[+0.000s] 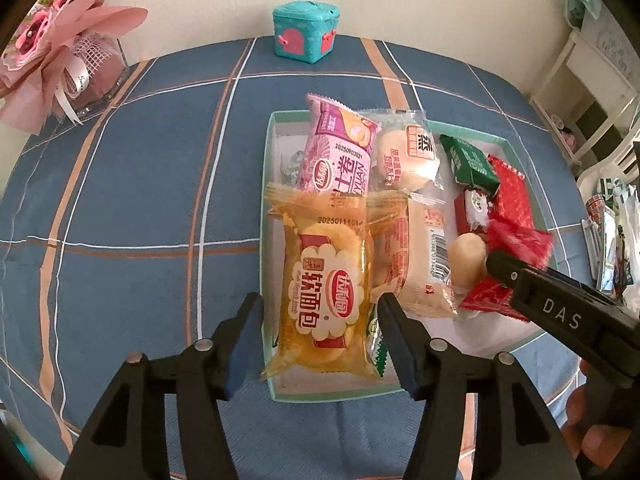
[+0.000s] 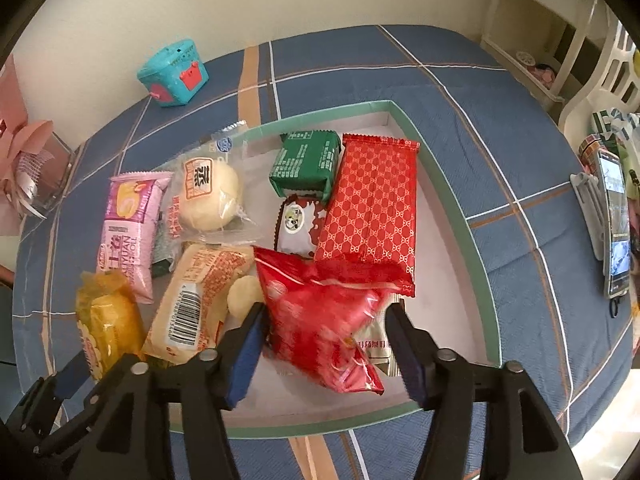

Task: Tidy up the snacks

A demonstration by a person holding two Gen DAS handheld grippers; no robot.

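- The snacks lie packed in a shallow green-rimmed tray (image 2: 452, 208) on a blue plaid tablecloth (image 1: 140, 200), with a teal toy box (image 1: 306, 34) at the far edge by the wall
- The left gripper (image 1: 320, 336) hovers over the near left corner of the tray, its jaws spread wide on either side of the yellow bread packet (image 1: 326, 292); no pad seems to press the wrapper, so it grips nothing
- The right gripper (image 2: 324, 344) stands with jaws apart around the crumpled red bag (image 2: 324, 320), which looks blurred; whether the pads touch the bag is unclear, but they do not pinch it
- Far of these lie the pink roll packet (image 1: 340, 148), a round bun in clear wrap (image 2: 210, 194), a green packet (image 2: 306, 162) and a flat red patterned packet (image 2: 370, 204)
- The step in hand looks like settling the last two packets into the tray, probably a release or a nudge
- To do it well, each gripper should lift straight up clear of the wrappers so that no film catches on a pad
- The yellow packet overhangs the near rim and rests partly on the pink one; a gentle push to the far side would seat it flat
- The red bag is puffy and slippery, so a light central pinch suits it better than a hard squeeze
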